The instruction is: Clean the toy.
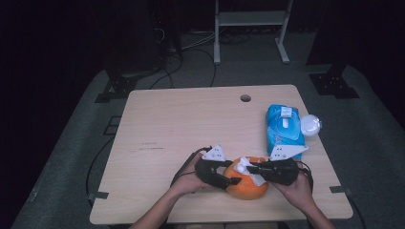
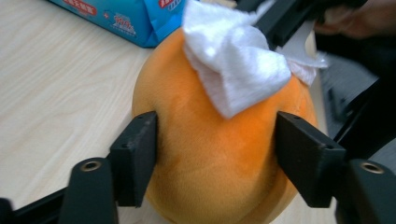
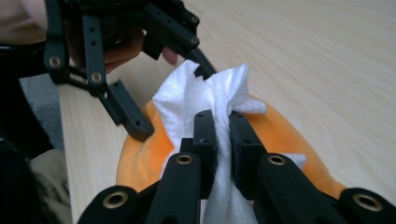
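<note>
Orange plush ball (image 1: pixel 246 186) is being rested on wooden table (image 1: pixel 181 129) near front edge. Ball is being clamped by left gripper (image 2: pixel 215 154), pads pressed against both sides. White wipe (image 3: pixel 205 100) is being pinched by right gripper (image 3: pixel 223 135), jaws pressed together, wipe draped over ball top. Blue wipe pack (image 1: pixel 283 125) is being left behind, well apart.
</note>
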### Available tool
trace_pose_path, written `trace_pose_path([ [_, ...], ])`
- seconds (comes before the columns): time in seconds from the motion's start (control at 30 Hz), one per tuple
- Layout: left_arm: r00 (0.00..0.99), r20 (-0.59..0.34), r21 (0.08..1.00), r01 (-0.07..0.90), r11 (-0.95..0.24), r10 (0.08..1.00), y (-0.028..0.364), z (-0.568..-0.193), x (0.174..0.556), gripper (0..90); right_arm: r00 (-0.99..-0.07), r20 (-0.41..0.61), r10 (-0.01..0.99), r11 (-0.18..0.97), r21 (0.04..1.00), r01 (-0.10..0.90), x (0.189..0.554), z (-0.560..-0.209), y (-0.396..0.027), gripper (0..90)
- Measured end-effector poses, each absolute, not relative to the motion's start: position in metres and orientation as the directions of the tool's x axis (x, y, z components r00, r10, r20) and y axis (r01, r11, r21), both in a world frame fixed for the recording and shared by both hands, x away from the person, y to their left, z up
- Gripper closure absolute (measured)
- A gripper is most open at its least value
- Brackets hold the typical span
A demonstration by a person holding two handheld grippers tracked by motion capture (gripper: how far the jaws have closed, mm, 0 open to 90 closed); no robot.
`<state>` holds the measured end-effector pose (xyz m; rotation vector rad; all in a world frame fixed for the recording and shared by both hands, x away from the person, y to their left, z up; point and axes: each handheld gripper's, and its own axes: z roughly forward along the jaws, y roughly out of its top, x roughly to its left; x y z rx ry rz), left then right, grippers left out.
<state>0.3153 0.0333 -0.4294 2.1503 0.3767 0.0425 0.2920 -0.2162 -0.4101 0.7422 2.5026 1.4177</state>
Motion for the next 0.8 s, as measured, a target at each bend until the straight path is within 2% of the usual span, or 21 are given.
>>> trace_pose_path([
  [0.17, 0.961, -0.040, 0.803, 0.194, -0.564, 0.274, 0.030, -0.426, 0.306, 34.9, -0.888, 0.051, 0.457, 0.459, 0.842, 0.284, 0.293, -0.402, -0.187, 82.1],
  [0.23, 0.958, -0.046, 0.801, 0.204, -0.563, 0.282, 0.033, -0.427, 0.307, 34.9, -0.887, 0.037, 0.461, 0.473, 0.835, 0.280, 0.297, -0.402, -0.180, 82.2],
  [0.47, 0.958, -0.082, 0.813, 0.223, -0.538, 0.273, 0.038, -0.431, 0.312, 34.8, -0.840, 0.064, 0.539, 0.424, 0.841, 0.335, 0.306, -0.405, -0.208, 82.2],
  [0.53, 0.957, -0.129, 0.824, 0.249, -0.509, 0.259, 0.039, -0.429, 0.314, 30.6, -0.833, 0.081, 0.548, 0.409, 0.842, 0.351, 0.304, -0.406, -0.218, 82.2],
  [0.63, 0.945, -0.218, 0.820, 0.314, -0.479, 0.245, 0.043, -0.428, 0.320, 19.5, -0.835, 0.086, 0.544, 0.400, 0.848, 0.348, 0.296, -0.410, -0.226, 82.2],
  [0.73, 0.929, -0.275, 0.799, 0.363, -0.479, 0.247, 0.043, -0.435, 0.324, 19.6, -0.845, 0.097, 0.526, 0.388, 0.857, 0.340, 0.291, -0.410, -0.230, 82.2],
  [0.8, 0.932, -0.265, 0.800, 0.356, -0.483, 0.248, 0.041, -0.435, 0.323, 25.7, -0.847, 0.093, 0.524, 0.393, 0.856, 0.337, 0.289, -0.410, -0.230, 82.2],
])
